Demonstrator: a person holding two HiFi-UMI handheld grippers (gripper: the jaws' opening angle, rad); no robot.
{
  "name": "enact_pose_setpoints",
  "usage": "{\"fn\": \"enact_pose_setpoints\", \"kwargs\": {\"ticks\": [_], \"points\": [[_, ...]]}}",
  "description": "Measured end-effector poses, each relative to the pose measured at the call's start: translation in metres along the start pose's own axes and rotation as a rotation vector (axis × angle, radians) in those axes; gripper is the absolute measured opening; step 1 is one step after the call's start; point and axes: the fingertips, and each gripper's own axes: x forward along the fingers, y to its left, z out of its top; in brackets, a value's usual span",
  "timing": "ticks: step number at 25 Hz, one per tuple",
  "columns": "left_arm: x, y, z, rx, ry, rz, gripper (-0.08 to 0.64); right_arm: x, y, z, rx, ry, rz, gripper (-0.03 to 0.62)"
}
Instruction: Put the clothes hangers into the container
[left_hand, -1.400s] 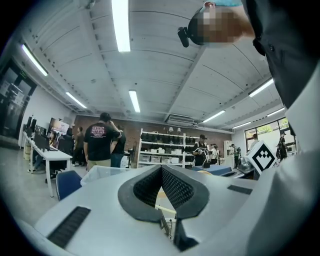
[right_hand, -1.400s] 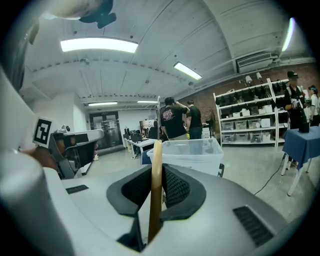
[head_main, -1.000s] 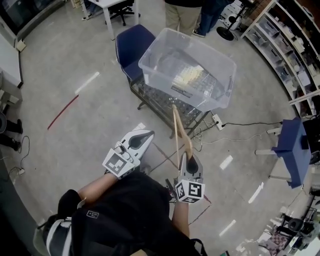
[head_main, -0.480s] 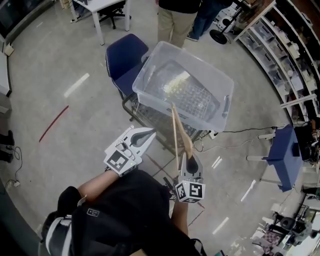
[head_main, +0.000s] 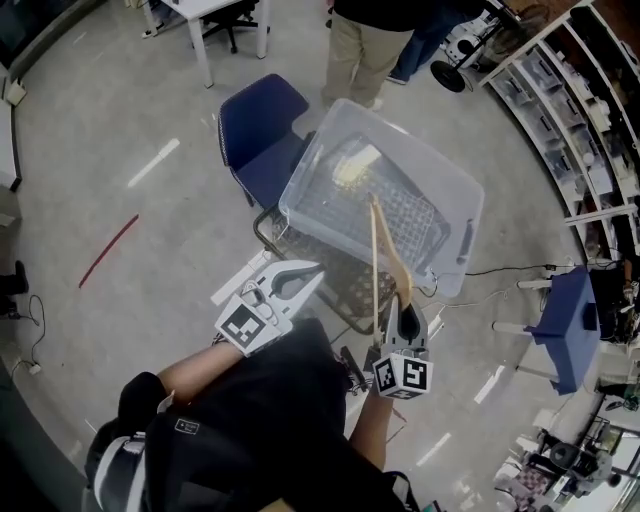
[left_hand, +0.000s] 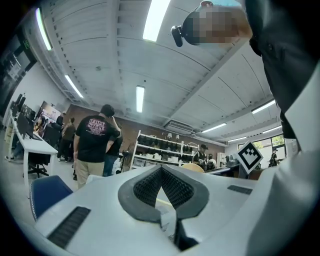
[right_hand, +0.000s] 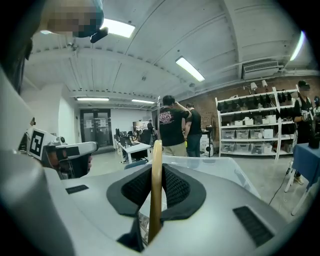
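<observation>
A wooden clothes hanger (head_main: 375, 262) stands upright in my right gripper (head_main: 405, 312), whose jaws are shut on its lower part. Its top reaches over the near side of the clear plastic container (head_main: 455, 180). In the right gripper view the hanger (right_hand: 156, 200) runs up between the pads of the right gripper (right_hand: 156, 167), with the container (right_hand: 225, 167) just beyond. My left gripper (head_main: 297, 278) hovers left of the hanger, short of the container. In its own view the left gripper (left_hand: 161, 168) has its tips together and holds nothing. A pale yellowish thing (head_main: 355, 163) lies at the container's far end.
The container rests on a wire rack (head_main: 330, 262). A blue chair (head_main: 262, 135) stands behind it to the left. People (head_main: 375, 40) stand beyond the container. Shelves (head_main: 590, 110) line the right wall, with a blue table (head_main: 568, 322) and floor cables (head_main: 500, 270) nearby.
My right gripper has carried the hanger forward, so its top now stands over the container instead of at its near edge. The left gripper has stayed beside it.
</observation>
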Motion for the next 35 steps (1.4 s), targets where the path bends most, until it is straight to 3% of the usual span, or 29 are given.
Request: {"fn": "enact_pose_setpoints", "kwargs": {"ticks": [7, 18, 26, 35], "points": [[0.022, 0.041, -0.011, -0.012, 0.0, 0.021, 0.025, 0.063, -0.031, 0.009, -0.023, 0.008, 0.001, 0.071], [0.094, 0.091, -0.007, 0.002, 0.011, 0.078, 0.025, 0.172, -0.086, 0.029, -0.022, 0.045, 0.089, 0.071], [0.148, 0.119, -0.026, -0.013, 0.053, 0.098, 0.025, 0.258, -0.134, -0.005, -0.017, 0.158, 0.145, 0.071], [0.193, 0.137, -0.037, -0.019, 0.083, 0.113, 0.025, 0.334, -0.166, -0.07, 0.005, 0.303, 0.212, 0.071]]}}
